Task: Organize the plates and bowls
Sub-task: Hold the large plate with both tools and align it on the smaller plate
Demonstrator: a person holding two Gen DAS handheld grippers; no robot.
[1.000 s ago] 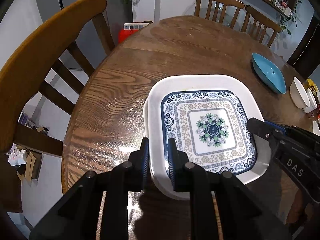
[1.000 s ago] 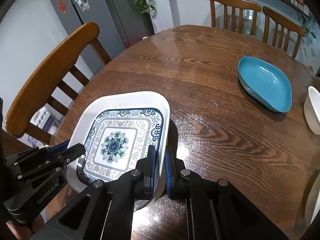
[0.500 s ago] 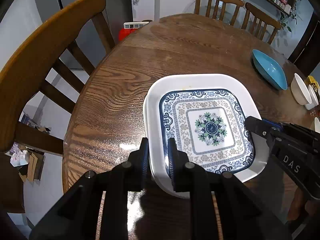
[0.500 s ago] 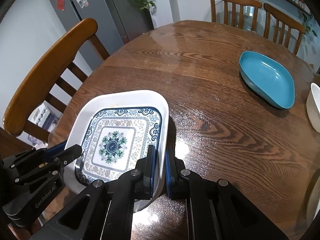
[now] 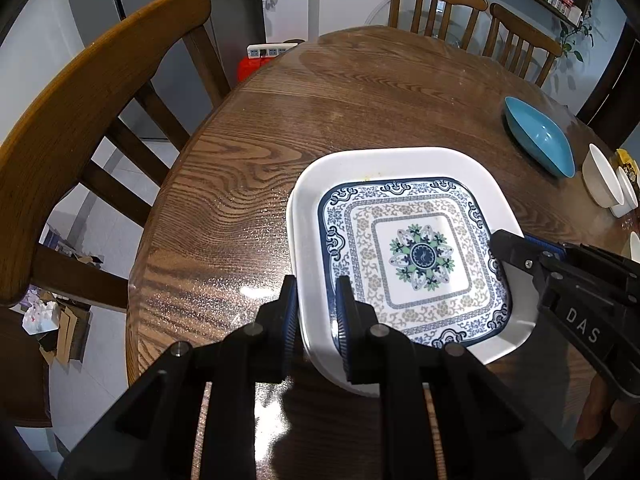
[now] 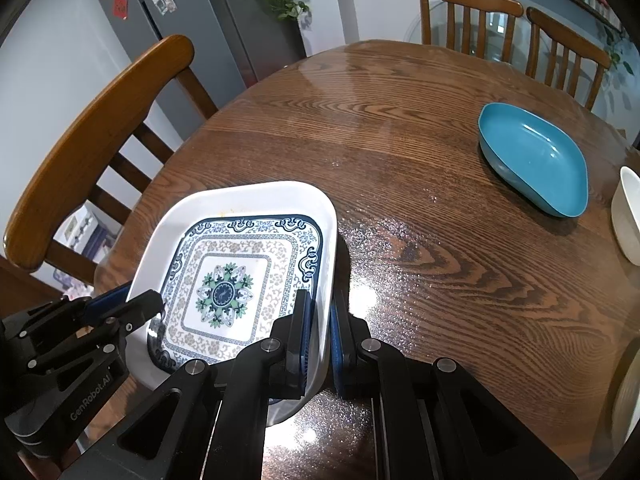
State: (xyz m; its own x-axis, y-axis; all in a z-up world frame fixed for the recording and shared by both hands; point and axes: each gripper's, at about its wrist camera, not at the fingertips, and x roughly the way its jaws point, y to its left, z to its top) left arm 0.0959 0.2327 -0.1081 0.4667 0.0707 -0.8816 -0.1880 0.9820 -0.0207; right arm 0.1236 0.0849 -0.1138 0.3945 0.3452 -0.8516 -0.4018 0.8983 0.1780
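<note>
A white square plate (image 5: 400, 160) (image 6: 248, 196) sits near the table's front left, with a blue-and-white patterned plate (image 5: 420, 256) (image 6: 224, 292) nested inside it. On its left side a second white rim shows underneath. My left gripper (image 5: 316, 312) (image 6: 144, 304) is shut on the left rim. My right gripper (image 6: 320, 328) (image 5: 516, 246) is shut on the opposite, right rim. A dark shadow lies beside the right edge, and I cannot tell whether the stack touches the table. A teal bowl (image 5: 536, 140) (image 6: 532, 160) rests alone at the far right.
The round wooden table (image 6: 440, 280) has white bowls (image 5: 604, 180) (image 6: 628, 216) at its right edge. A wooden chair (image 5: 100, 80) (image 6: 100, 128) stands close on the left, and two more stand behind the far side. Bare wood lies between the stack and the teal bowl.
</note>
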